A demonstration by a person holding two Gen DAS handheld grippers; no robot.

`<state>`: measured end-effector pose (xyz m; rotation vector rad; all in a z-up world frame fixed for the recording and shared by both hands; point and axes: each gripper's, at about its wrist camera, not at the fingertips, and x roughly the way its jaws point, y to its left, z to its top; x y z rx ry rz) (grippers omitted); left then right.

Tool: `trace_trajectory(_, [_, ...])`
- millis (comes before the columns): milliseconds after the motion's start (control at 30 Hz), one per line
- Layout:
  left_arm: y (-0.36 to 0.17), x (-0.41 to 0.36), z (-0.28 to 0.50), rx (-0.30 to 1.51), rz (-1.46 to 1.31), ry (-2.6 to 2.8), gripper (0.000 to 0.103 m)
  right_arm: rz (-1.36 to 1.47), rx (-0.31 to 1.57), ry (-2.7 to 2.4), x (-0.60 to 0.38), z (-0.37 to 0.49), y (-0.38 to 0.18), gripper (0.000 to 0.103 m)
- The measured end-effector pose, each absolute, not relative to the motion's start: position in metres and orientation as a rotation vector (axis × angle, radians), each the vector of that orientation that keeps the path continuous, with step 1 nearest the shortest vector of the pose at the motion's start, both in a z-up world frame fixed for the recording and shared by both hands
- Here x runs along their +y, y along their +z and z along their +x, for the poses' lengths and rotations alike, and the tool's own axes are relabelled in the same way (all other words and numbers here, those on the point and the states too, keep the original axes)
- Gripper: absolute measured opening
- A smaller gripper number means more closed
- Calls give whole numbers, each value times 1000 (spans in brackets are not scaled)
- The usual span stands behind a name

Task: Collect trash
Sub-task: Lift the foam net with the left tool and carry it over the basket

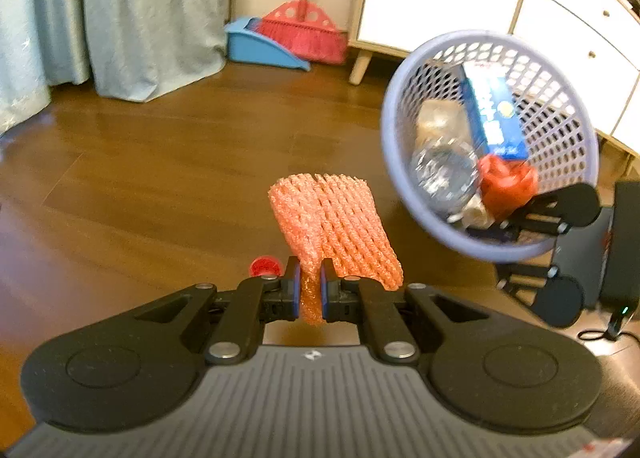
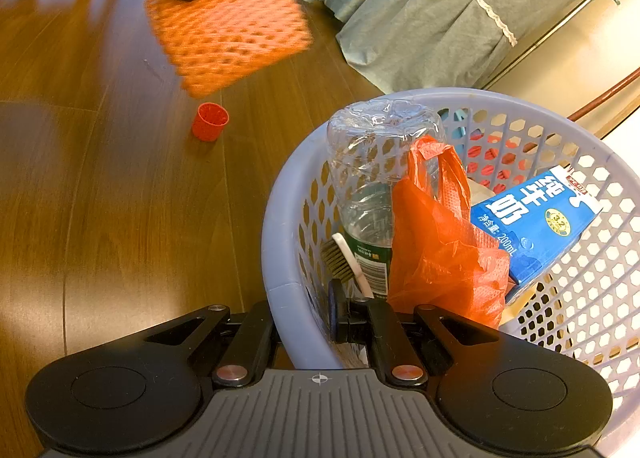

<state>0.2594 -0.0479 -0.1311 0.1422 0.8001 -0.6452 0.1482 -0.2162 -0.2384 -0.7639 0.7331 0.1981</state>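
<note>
Foam fruit net (image 1: 334, 225) is pinched tight in the left tool (image 1: 310, 290); right tool (image 2: 308, 322) clamps the basket rim (image 2: 280, 217). I'd swing right, release over the basket's opening.

The wooden floor (image 1: 160, 177) carries a small red cap (image 2: 210, 121) lying on its side. At about twelve o'clock in the left wrist view, a blue dustpan (image 1: 260, 45) and red broom (image 1: 308, 29) rest on it, with a white cabinet's leg (image 1: 360, 65) at one o'clock.
</note>
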Motion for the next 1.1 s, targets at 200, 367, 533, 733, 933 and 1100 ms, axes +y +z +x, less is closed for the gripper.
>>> trace_trajectory(200, [-110, -63, 264, 757, 116, -698, 6, -767, 733, 200, -216, 148, -239, 4])
trace_trajectory(367, [-95, -84, 266, 724, 104, -739, 6, -764, 733, 200, -216, 148, -240, 4])
trace_trajectory(533, [-90, -104, 265, 716, 111, -774, 6, -761, 733, 199, -215, 147, -240, 4])
trace_trajectory(733, [-86, -123, 265, 703, 116, -816, 6, -756, 732, 198, -215, 145, -239, 4])
trace_trajectory(933, [-79, -162, 254, 686, 107, -905, 6, -752, 726, 202, -215, 141, -239, 4])
trace_trajectory(1100, [-84, -182, 251, 691, 143, -940, 6, -758, 727, 205, -212, 137, -240, 4])
